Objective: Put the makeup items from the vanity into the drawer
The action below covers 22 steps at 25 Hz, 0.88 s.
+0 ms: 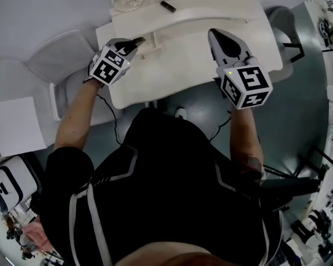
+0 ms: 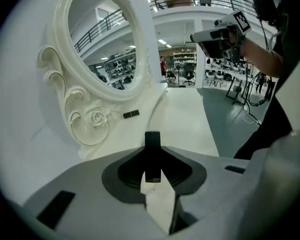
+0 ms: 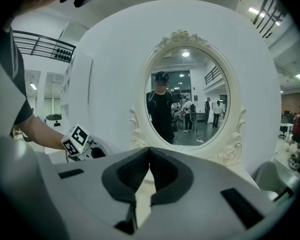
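A: White tabletop [image 1: 180,71], cream mirror [image 3: 190,91] at 12 o'clock. What's the L hand-held gripper [image 1: 137,40] got?

B: It's clamped on a slim dark stick [image 2: 152,156], prob. a lipstick. The stick stands upright betw. the jaws, top poking out past them. The gripper hangs over the tabletop's 10 o'clock part.

A: And the R hand-held gripper [image 3: 149,151]?

B: Jaws pressed together, nothing betw. them. It hovers over the 3 o'clock side, tips aimed at the mirror.

A: Anything else left on the vanity?

B: A second dark stick [image 1: 167,6], lying flat at 12 o'clock just beside the mirror foot, well apart from both grippers. Can't make out other items.

A: So which step, in your view?

B: I'd say item no. 1 is picked and due for the drawer, so approx. halfway at best, w/ the 2nd stick untouched.

A: Where's the drawer?

B: No view shows it, open or shut. Likely under the front edge at 6 o'clock, but that's a guess.

A: Next move?

B: Prob. the free R gripper has to find the pull and draw it out. L then brings the stick down toward 6 o'clock, keeps it upright, and lets go only once it's inside.
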Available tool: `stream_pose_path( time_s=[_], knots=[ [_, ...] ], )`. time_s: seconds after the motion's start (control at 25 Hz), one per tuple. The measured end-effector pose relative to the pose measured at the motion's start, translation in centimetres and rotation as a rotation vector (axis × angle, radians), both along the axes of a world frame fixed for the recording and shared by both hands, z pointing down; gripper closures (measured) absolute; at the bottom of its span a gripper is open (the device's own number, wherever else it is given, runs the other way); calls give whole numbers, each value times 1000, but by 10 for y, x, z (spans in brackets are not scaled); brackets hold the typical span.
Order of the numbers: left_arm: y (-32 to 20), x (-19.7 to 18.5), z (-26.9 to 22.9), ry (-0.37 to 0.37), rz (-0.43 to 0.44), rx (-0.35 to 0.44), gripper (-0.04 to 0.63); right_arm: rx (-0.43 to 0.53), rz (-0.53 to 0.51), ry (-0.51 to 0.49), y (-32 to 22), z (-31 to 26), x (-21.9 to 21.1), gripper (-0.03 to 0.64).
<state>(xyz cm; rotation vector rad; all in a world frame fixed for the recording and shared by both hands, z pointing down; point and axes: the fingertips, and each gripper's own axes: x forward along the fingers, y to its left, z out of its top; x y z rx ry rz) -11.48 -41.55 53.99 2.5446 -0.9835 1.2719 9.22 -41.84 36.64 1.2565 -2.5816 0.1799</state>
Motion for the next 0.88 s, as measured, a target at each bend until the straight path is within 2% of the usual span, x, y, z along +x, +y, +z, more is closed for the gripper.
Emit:
stream_pose_path(
  time_s=[0.28, 0.68, 0.88],
  knots=[
    [-16, 0, 53, -133, 163, -78, 500, -54, 91, 14, -7, 21, 8, 611],
    [-26, 12, 97, -192, 340, -195, 500, -99, 183, 46, -4, 36, 14, 611],
    [-32, 17, 112, -242, 403, -191, 500, -120, 223, 48, -4, 45, 19, 611]
  ],
)
